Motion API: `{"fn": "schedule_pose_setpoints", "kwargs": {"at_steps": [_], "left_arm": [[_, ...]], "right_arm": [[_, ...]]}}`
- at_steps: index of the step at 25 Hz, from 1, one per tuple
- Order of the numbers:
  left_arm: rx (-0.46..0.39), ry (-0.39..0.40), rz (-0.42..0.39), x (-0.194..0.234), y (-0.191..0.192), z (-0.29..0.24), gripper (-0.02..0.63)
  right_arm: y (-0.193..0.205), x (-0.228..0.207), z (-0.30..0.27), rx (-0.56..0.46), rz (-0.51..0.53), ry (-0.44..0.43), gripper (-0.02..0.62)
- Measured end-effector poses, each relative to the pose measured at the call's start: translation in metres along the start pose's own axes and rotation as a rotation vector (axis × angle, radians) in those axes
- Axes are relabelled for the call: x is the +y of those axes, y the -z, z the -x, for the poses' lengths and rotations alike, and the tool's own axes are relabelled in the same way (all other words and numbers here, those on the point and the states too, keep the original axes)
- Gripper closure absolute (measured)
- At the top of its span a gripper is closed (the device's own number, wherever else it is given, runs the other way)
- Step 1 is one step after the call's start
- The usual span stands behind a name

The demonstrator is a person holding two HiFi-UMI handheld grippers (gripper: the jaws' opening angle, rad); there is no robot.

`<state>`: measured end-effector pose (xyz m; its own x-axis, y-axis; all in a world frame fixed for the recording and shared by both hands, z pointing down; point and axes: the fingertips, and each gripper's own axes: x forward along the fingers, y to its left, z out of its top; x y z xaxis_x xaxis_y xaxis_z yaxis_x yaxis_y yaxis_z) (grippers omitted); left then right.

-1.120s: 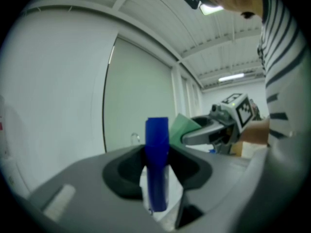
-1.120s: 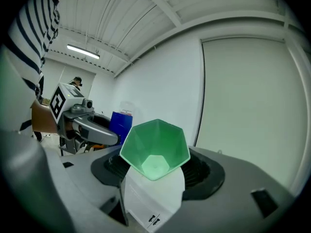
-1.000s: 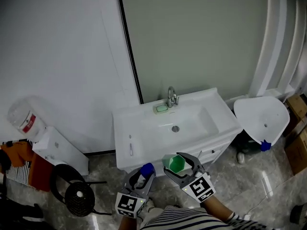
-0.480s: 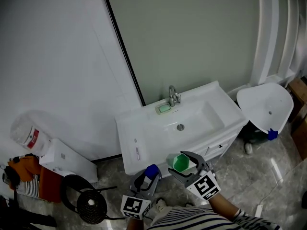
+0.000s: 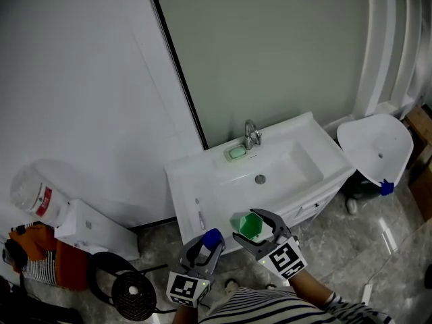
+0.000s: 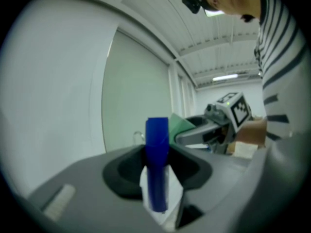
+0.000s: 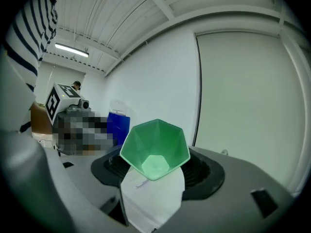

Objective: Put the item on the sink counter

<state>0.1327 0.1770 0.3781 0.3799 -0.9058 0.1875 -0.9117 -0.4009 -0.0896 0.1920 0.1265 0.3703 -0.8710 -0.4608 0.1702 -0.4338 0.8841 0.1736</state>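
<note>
Step in hand: judged as the carry-in, with both items in the air short of the sink counter (image 5: 307,130).
Left claw (image 5: 206,247): closed on a blue item (image 5: 212,237), which stands upright between its jaws in the left gripper view; what kind of item it is cannot be told.
Right claw (image 5: 260,229): closed on a green cup (image 5: 250,226), faceted, its open mouth tipped back toward the claw's own camera.
Task items: both sit in the claws, side by side, neither touching the counter.
Counter relative to the claws: just ahead of both tips; the basin lies beyond the right claw, and a flat strip beyond the left claw.
Things ahead: a thin stick-like object (image 5: 200,217) on that strip; a faucet (image 5: 252,134) and a green soap dish (image 5: 236,152) at the far edge.
Doing it well: each claw should probably reach over the front edge, lower until the item's base rests flat, then open.
Placement: the flat rim, not the sloping basin, looks safest.
Risk: the tilted cup may roll if released before it is righted.
</note>
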Motion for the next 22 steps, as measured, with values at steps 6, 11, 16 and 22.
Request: {"fn": "schedule_pose_setpoints", "kwargs": {"at_steps": [6,11,16,22], "left_arm": [[-0.036,0.017,-0.033,0.049,-0.007,0.009,0.449],[-0.064,0.027,-0.042,0.08,-0.007,0.016,0.449],[-0.07,0.049,-0.016,0.093,0.003,0.025,0.449],[-0.067,0.04,0.037,0.111,0.018,0.027,0.449]], "right_arm": [[-0.029,0.01,-0.042,-0.009,0.033,0.025,0.279],[-0.041,0.017,-0.066,-0.019,0.057,0.066,0.279],[-0.036,0.02,-0.076,0.029,0.051,0.109,0.279],[-0.029,0.014,-0.089,0.076,0.055,0.127,0.279]]}}
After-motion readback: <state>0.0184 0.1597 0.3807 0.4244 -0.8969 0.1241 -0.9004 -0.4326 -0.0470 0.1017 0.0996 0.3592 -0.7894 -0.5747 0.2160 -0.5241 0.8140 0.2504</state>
